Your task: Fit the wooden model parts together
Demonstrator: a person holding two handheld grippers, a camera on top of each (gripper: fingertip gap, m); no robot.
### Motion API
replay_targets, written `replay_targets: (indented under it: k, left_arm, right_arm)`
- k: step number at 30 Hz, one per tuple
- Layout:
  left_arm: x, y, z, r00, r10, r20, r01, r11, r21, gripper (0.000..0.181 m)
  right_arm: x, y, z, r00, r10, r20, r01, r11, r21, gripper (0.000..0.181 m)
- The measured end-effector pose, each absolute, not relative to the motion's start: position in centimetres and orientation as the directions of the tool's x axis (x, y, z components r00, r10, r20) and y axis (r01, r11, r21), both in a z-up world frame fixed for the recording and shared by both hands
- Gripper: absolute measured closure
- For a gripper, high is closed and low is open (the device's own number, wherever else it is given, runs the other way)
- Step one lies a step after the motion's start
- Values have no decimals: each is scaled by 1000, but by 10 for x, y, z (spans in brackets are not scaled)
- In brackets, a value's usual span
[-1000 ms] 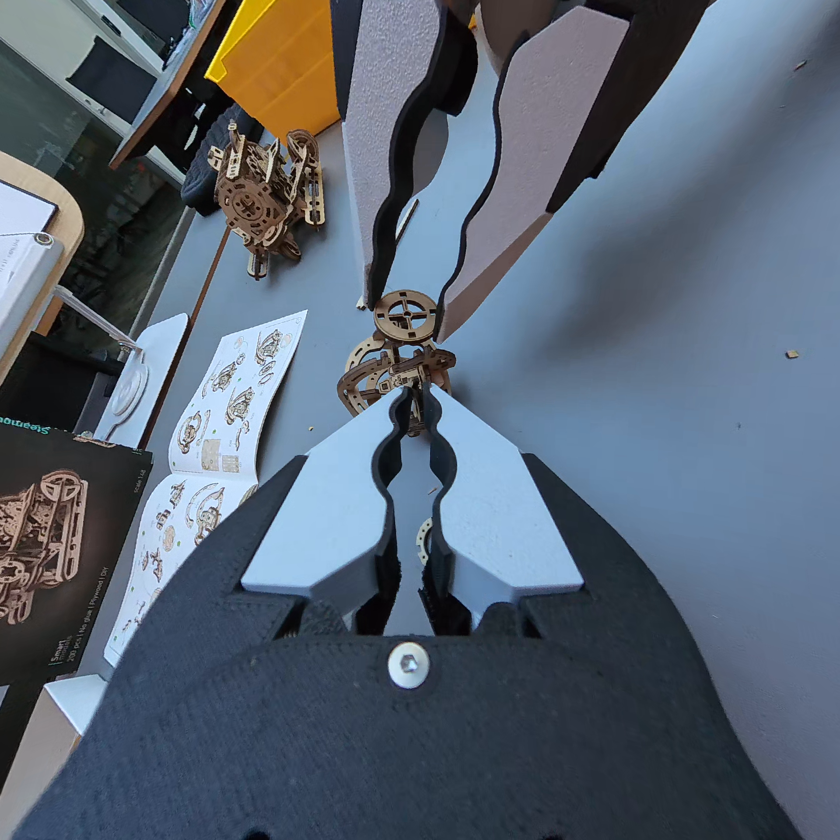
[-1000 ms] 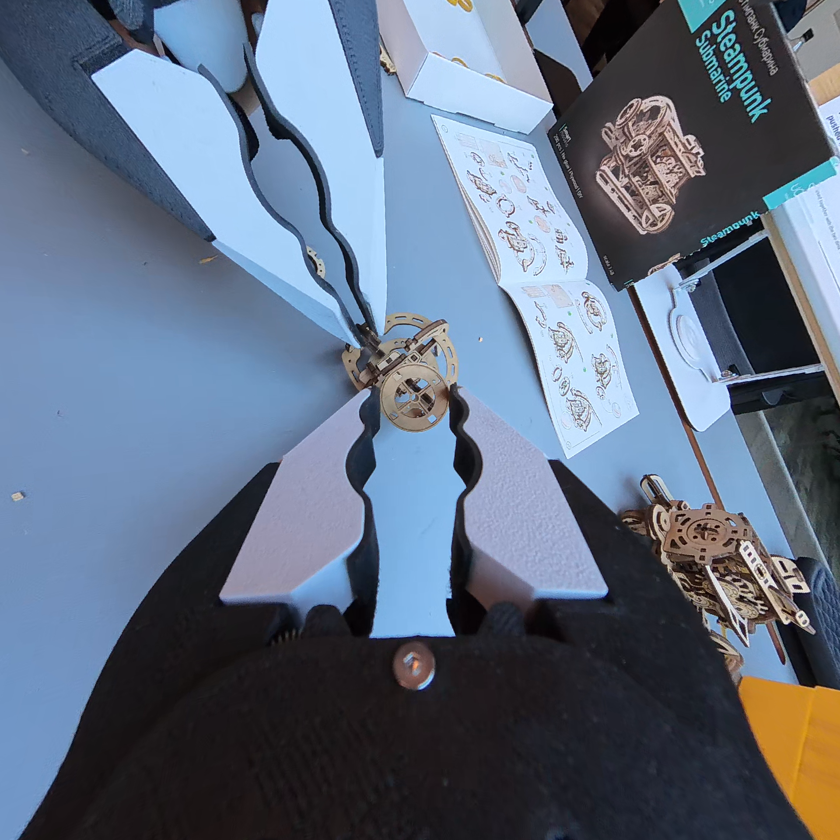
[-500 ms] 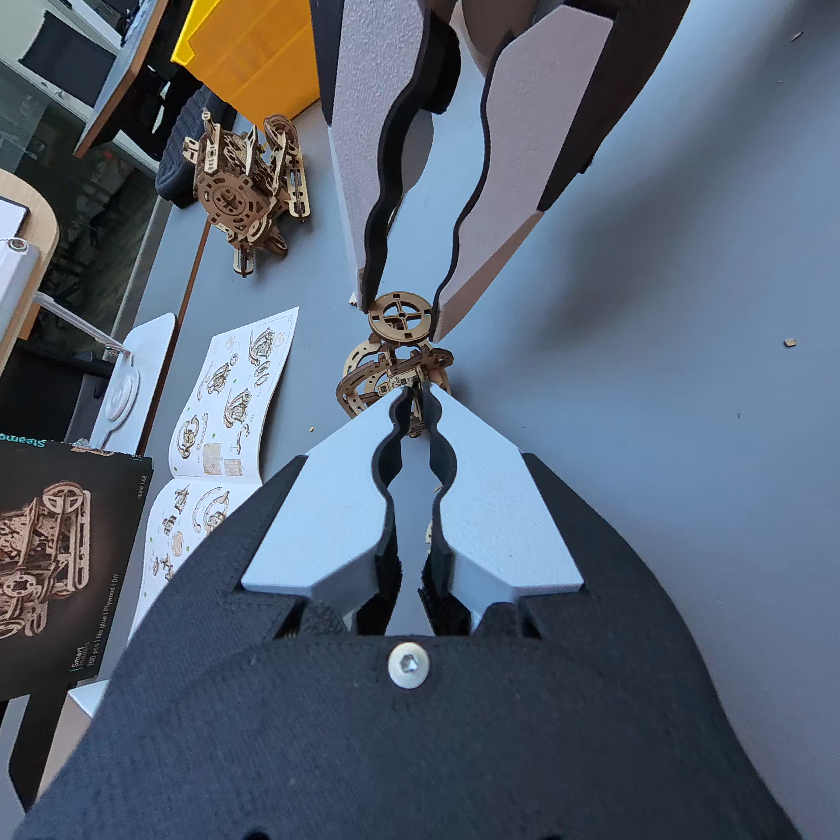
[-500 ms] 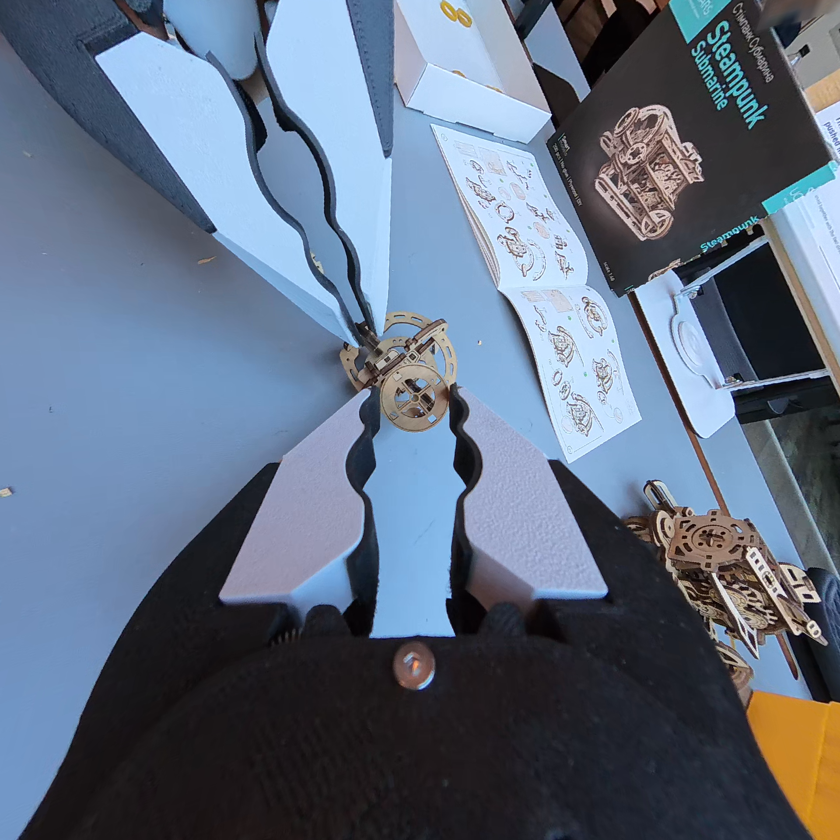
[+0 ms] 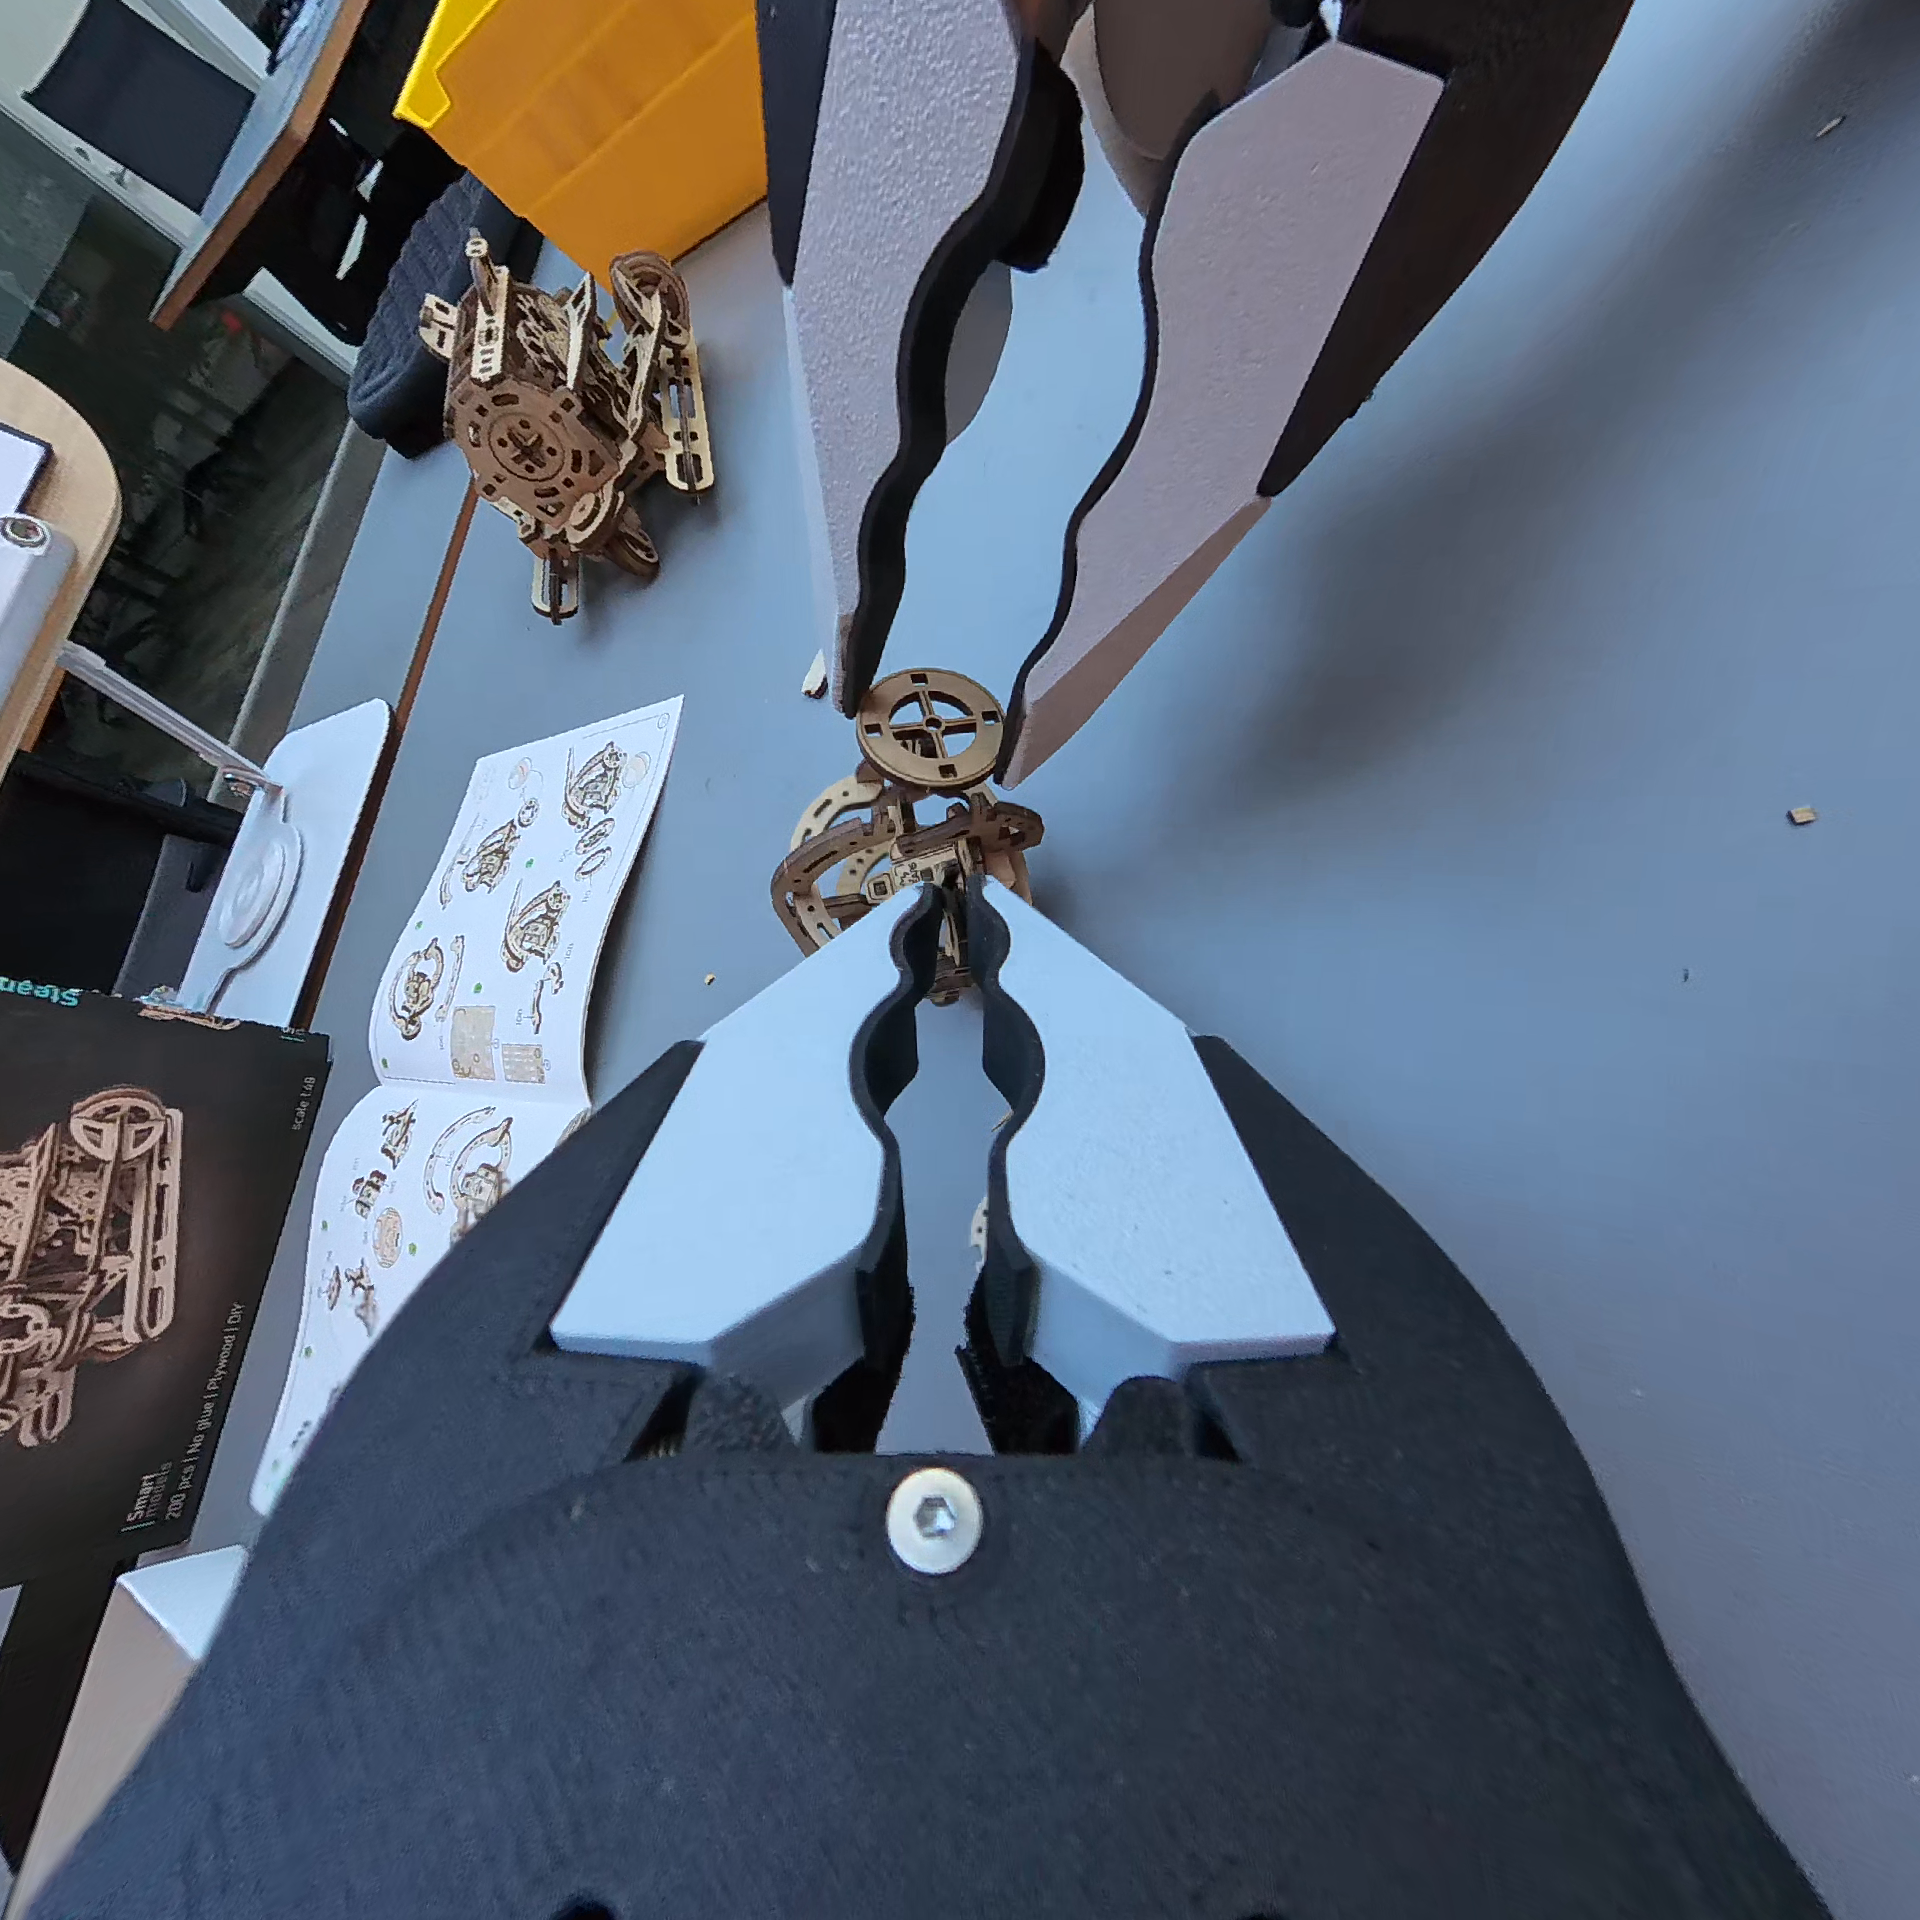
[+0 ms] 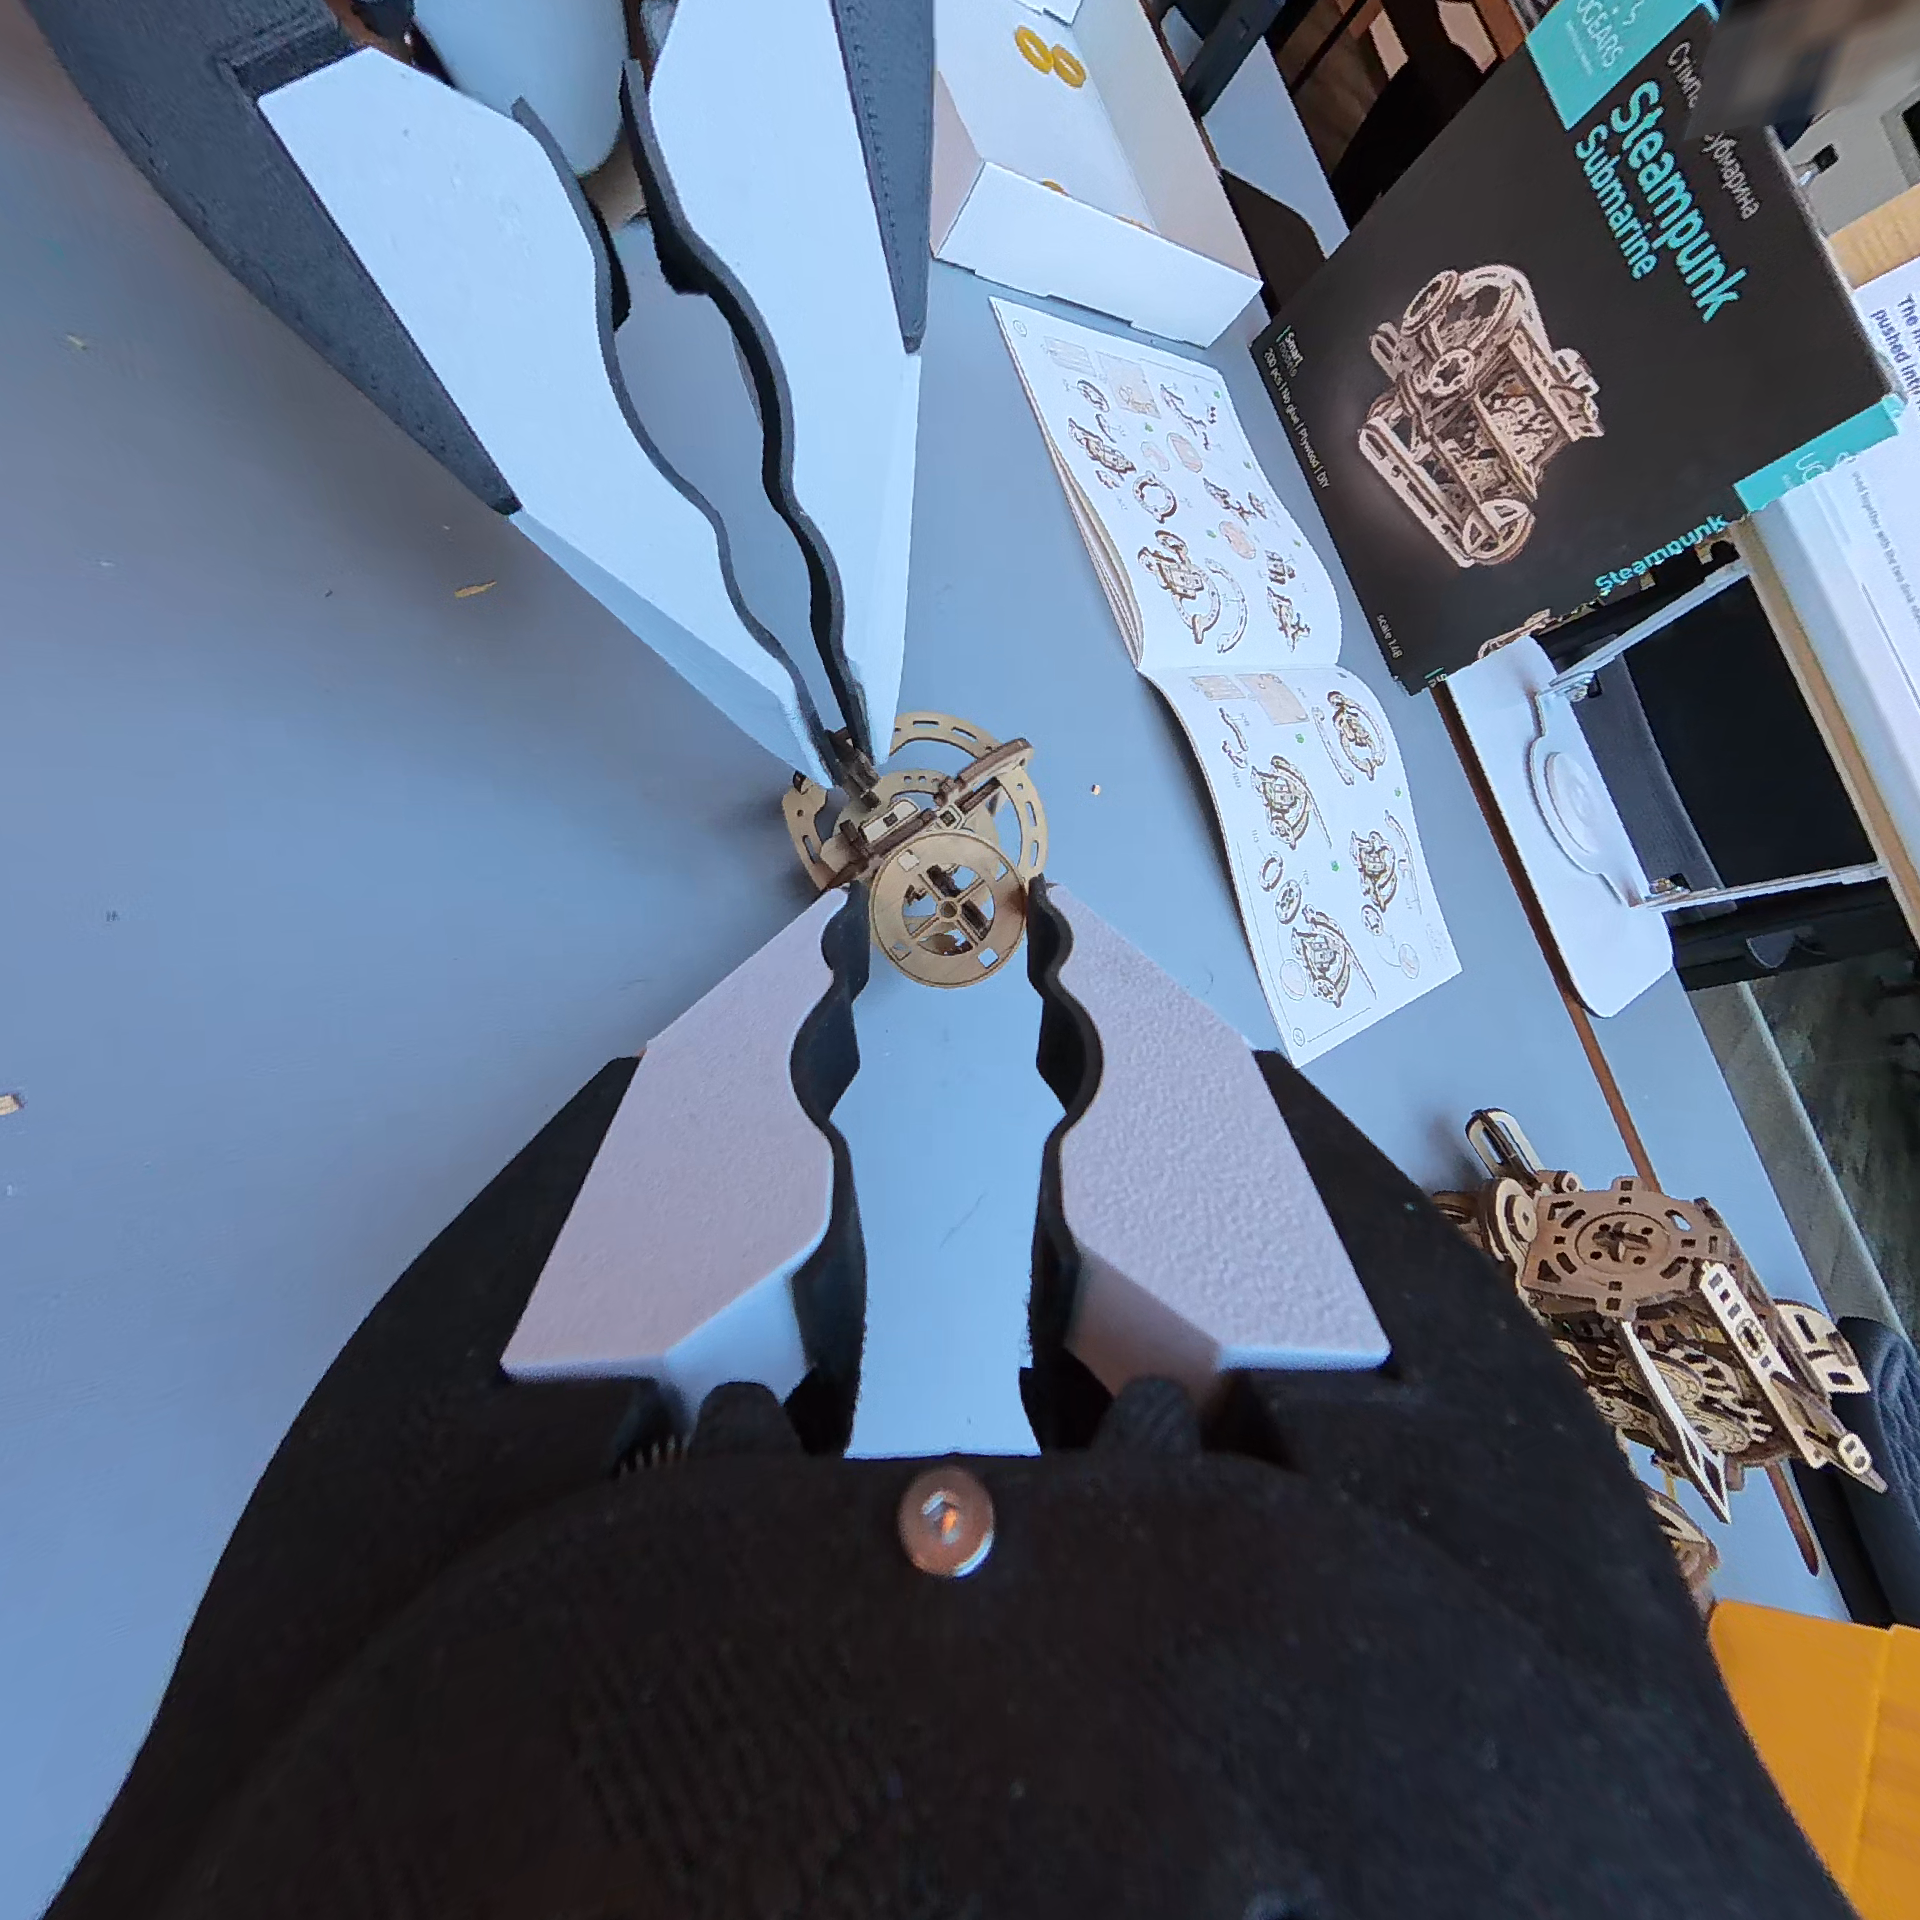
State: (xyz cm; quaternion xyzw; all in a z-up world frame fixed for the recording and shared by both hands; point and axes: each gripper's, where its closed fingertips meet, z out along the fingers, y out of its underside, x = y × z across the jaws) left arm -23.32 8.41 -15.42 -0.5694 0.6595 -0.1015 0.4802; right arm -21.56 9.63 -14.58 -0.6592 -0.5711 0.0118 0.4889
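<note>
A small wooden ring-and-crossbar assembly point(image 5: 894, 873) is held above the grey table between the two grippers; it also shows in the right wrist view point(image 6: 914, 805). My left gripper point(image 5: 948, 899) is shut on a tab of it, and shows from the front in the right wrist view point(image 6: 847, 764). My right gripper point(image 6: 948, 914) is shut on a round spoked wooden wheel point(image 6: 945, 909), held against the assembly. In the left wrist view the wheel point(image 5: 930, 725) sits between the right gripper's fingertips point(image 5: 930, 727), just above the assembly.
An open instruction booklet point(image 5: 488, 997) point(image 6: 1236, 644) lies on the table beside the black model box point(image 5: 114, 1236) point(image 6: 1590, 343). A larger built wooden model point(image 5: 566, 426) point(image 6: 1652, 1320) stands near a yellow bin point(image 5: 592, 125). A white box point(image 6: 1081, 197) lies farther off. Left and right tips are no more than a few centimetres apart. From either gripper's tips it is about 25 cm to the larger built wooden model point(image 5: 566, 426). It is also in sight in the right wrist view point(image 6: 1596, 1287).
Both grippers keep their hold. The wheel stays pressed at the assembly; the view has shifted slightly, with the background sliding a little.
</note>
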Motion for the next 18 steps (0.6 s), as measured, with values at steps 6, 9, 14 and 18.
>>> replay_targets:
  k: [6, 9, 14, 18]
  left_arm:
    - [-238, 81, -154, 155, -862, -483, -615, 299, -730, 177]
    - [-240, 80, -156, 158, -869, -469, -612, 287, -737, 178]
    - [-236, 81, -161, 157, -864, -479, -619, 292, -729, 176]
    - [-237, 79, -163, 178, -873, -453, -601, 268, -753, 172]
  right_arm:
    - [-216, 96, -142, 356, 768, 533, 729, 130, -673, 153]
    - [-217, 95, -141, 357, 774, 523, 721, 127, -681, 153]
    - [-218, 95, -141, 354, 771, 529, 731, 125, -671, 153]
    - [-216, 96, -143, 358, 772, 525, 731, 117, -672, 153]
